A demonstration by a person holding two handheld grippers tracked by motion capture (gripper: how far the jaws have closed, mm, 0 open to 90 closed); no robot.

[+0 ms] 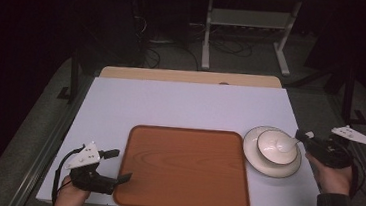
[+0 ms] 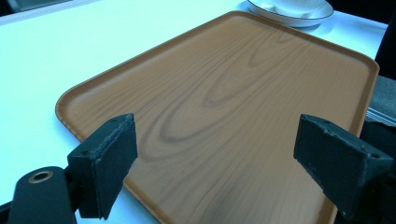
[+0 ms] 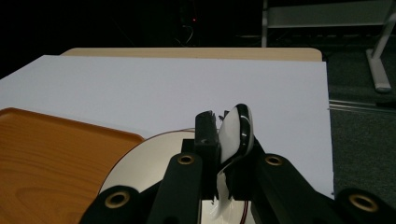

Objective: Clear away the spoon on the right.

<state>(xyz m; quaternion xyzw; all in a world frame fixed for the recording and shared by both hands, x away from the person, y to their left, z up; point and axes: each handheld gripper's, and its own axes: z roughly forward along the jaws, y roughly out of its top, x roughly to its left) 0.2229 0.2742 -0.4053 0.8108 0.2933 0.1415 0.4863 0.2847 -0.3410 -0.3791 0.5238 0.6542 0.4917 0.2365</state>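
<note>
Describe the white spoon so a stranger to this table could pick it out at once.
Start at the big wood-grain orange tray on the white table; just right of it sits a round white plate carrying a white bowl. The glossy white ceramic spoon is over that bowl, pinched on edge in the right gripper, the one long, dark-rimmed piece among round dishes.

The tray (image 1: 185, 171) was orange-brown with a darker wood-grain pattern (long looping rings, plain in the left gripper view). The plate (image 1: 269, 167) was white with a thin dark line round its rim, and the bowl (image 1: 270, 147) on it was white with the same dark edge. The spoon (image 3: 235, 133) was white, trimmed in black. The tabletop (image 1: 186, 103) was white, with a pale wood strip (image 1: 191, 76) behind it. Both grippers had black jaws
</note>
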